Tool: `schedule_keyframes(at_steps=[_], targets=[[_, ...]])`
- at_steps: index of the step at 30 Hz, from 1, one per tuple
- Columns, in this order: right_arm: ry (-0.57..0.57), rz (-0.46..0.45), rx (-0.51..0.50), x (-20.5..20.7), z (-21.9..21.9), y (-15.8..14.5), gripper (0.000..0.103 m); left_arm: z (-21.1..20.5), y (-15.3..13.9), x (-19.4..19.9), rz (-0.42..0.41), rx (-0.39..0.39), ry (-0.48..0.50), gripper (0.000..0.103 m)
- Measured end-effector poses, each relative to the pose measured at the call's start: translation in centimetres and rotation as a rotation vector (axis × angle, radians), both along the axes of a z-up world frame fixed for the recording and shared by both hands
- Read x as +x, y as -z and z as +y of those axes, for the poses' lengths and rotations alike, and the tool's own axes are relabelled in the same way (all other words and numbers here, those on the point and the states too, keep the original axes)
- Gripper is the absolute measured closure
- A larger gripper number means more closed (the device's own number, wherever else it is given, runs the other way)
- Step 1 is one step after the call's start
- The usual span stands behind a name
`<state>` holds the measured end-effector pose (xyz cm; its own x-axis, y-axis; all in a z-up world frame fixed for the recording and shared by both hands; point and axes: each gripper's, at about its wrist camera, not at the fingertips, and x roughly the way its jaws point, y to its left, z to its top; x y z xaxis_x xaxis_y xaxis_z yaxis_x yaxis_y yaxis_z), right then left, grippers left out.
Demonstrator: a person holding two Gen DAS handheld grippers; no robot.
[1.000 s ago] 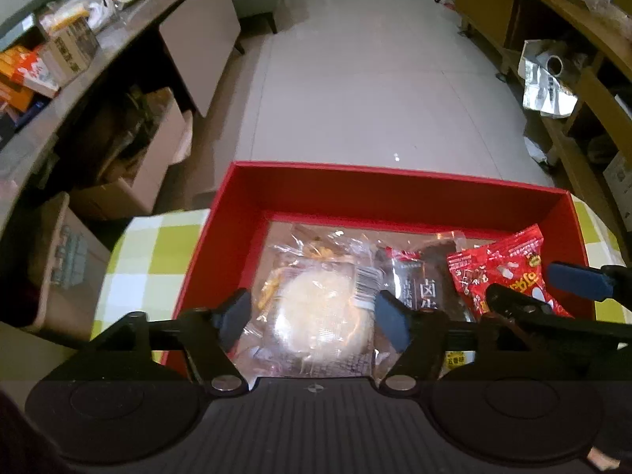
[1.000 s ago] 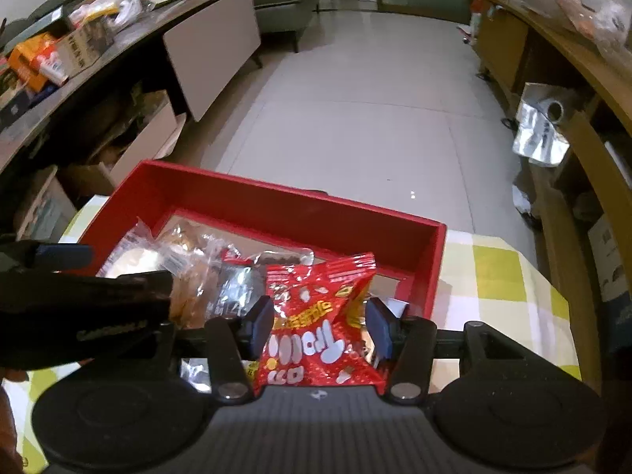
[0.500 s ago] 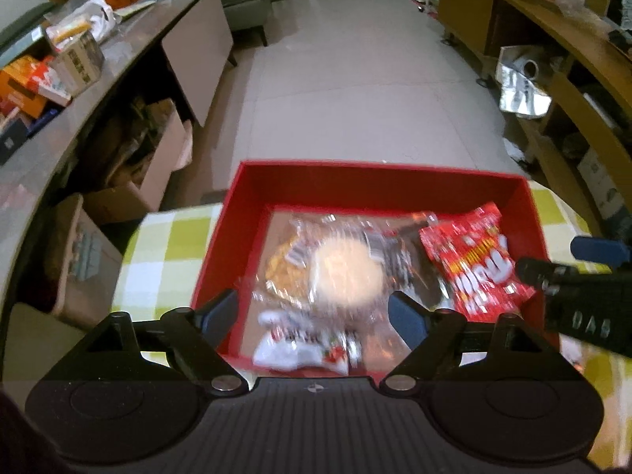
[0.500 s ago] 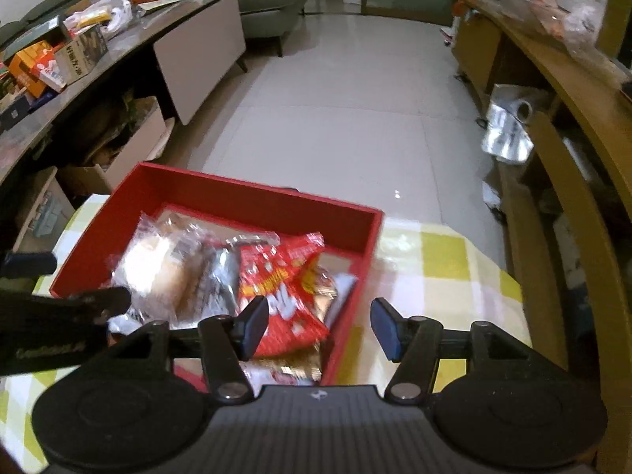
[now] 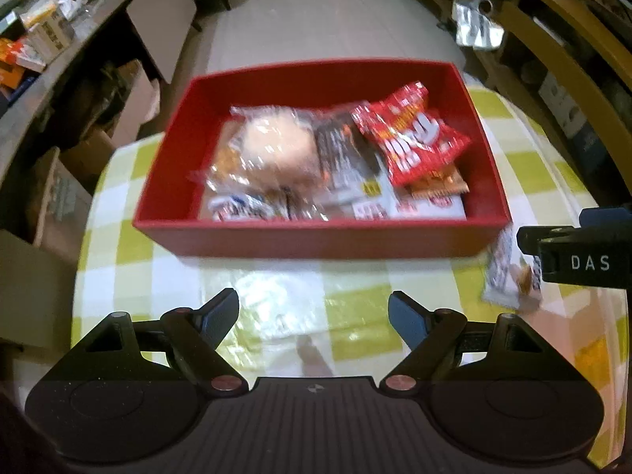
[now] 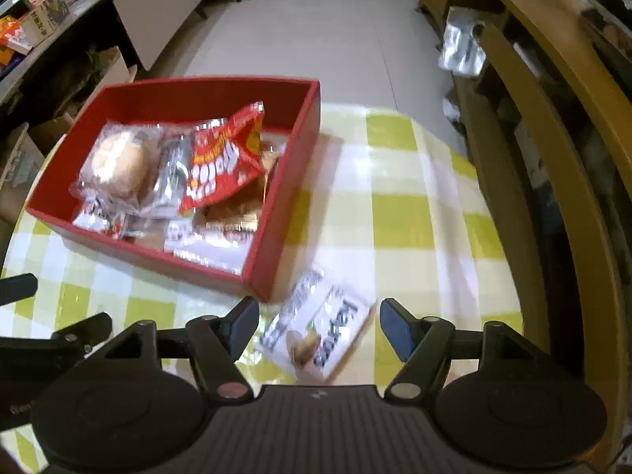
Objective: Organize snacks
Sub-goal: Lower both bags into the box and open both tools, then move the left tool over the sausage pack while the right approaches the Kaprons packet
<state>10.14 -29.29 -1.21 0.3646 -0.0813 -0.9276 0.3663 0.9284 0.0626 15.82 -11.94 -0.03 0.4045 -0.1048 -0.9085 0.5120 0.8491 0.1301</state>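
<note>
A red box [image 5: 316,241] stands on the checked table and holds several snacks. Among them are a red bag [image 5: 410,138] [image 6: 225,158] and a bun in clear wrap [image 5: 276,146] [image 6: 118,162]. My left gripper [image 5: 314,310] is open over bare cloth in front of the box, with nothing between its fingers. To the right of the box's near corner [image 6: 272,233], my right gripper [image 6: 320,318] hangs with its jaws opening. A white snack packet [image 6: 316,330] [image 5: 505,276] lies flat on the cloth between them, and the pads are clear of it.
The yellow and white checked cloth [image 6: 414,217] covers a round table. A wooden shelf rail [image 6: 553,158] runs close along the right. Cardboard boxes [image 5: 59,197] and a cluttered counter [image 5: 47,39] stand at the left. Tiled floor [image 5: 316,12] lies beyond the table.
Both grippers have drawn back from over the box toward the table's near side. The red bag, between the right fingers before, now lies in the box. The right jaws have widened, and the white packet has come into view.
</note>
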Motion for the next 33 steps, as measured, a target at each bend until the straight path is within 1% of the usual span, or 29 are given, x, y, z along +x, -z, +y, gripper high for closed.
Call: schedule_keyframes(at_steps=[2, 9, 13, 19, 23, 26, 30, 33], targets=[[0.009, 0.0, 0.01, -0.2, 0.1, 0.3, 0.029, 0.0, 0.3, -0.5, 0.01, 0.004, -0.002, 0.016], [-0.001, 0.073, -0.013, 0.2, 0.6, 2.5, 0.029, -0.4, 2.0, -1.9, 0.034, 0.06, -0.024, 0.016], [0.024, 0.072, 0.003, 0.4, 0.3, 3.1, 0.029, -0.3, 2.6, -2.3, 0.053, 0.069, -0.067, 0.017], [0.012, 0.092, 0.019, 1.2, 0.6, 4.2, 0.029, 0.0, 2.9, -3.2, 0.054, 0.086, -0.12, 0.017], [0.011, 0.095, 0.029, 1.4, 0.4, 4.7, 0.028, 0.4, 2.9, -3.6, 0.061, 0.08, -0.177, 0.017], [-0.007, 0.097, 0.016, 1.5, 0.6, 4.8, 0.027, 0.6, 3.2, -4.1, 0.071, 0.079, -0.221, 0.017], [-0.03, 0.112, 0.025, 1.4, 0.7, 5.3, 0.027, 0.9, 3.8, -4.9, 0.098, 0.073, -0.275, 0.017], [-0.09, 0.151, -0.021, 1.3, 1.4, 6.0, 0.027, 0.9, 4.2, -5.6, 0.107, 0.076, -0.313, 0.017]])
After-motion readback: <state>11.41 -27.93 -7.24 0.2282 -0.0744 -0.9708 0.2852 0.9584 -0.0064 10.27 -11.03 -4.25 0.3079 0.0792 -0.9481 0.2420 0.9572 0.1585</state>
